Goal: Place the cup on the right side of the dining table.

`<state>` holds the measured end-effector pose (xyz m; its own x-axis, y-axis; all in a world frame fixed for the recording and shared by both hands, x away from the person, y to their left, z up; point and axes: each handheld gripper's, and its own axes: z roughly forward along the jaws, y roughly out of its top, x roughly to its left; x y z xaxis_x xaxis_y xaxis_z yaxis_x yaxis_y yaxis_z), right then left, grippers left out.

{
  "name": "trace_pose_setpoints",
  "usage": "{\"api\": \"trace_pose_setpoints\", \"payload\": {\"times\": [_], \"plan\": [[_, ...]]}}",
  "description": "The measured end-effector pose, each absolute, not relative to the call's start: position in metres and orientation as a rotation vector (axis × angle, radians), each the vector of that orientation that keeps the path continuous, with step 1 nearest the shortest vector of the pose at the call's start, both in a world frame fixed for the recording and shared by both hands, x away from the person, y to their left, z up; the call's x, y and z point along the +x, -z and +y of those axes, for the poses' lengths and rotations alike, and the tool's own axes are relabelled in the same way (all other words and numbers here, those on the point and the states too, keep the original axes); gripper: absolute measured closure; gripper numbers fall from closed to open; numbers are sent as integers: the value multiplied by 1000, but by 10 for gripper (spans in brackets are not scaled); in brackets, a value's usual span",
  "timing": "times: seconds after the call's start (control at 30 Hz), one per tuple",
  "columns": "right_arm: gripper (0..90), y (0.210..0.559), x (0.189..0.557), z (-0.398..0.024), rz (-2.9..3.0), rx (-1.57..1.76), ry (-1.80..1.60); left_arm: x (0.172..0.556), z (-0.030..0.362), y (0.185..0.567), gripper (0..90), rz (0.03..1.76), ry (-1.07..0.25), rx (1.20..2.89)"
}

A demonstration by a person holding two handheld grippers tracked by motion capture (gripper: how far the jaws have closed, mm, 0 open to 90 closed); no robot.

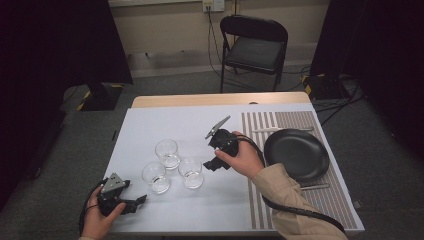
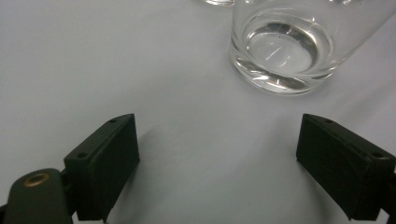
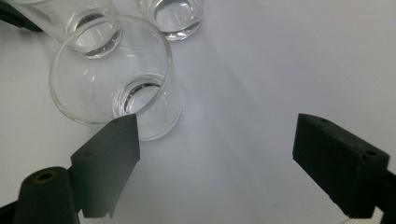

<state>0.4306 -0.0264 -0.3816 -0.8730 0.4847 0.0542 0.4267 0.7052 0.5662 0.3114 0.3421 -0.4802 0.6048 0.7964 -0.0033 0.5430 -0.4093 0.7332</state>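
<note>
At the near left corner of the white table mat (image 1: 150,120) the left gripper (image 1: 134,202) rests low in the person's left hand (image 1: 95,220), its jaws wide apart with nothing between them, aimed at the cluster of three clear glass tumblers. The nearest tumbler (image 1: 156,177) stands just beyond those jaws, upright, mouth up, its long axis vertical. Just beside it to the right stands the second tumbler (image 1: 191,172), also upright. The right gripper (image 1: 211,163), held in the right hand (image 1: 243,159), hovers just right of this glass, pointing down and left at it; its jaws are spread, holding nothing. Behind the pair stands the third tumbler (image 1: 167,153), upright too. Farther right, a black plate (image 1: 297,154) lies on a striped placemat (image 1: 280,121).
</note>
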Motion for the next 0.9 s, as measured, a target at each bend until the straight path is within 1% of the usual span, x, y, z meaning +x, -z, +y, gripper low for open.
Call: {"api": "trace_pose_setpoints", "payload": {"times": [0.9], "plan": [[138,378,434,-7,2826,727,-908,311,342,480,122,1054,-460,2112]]}}
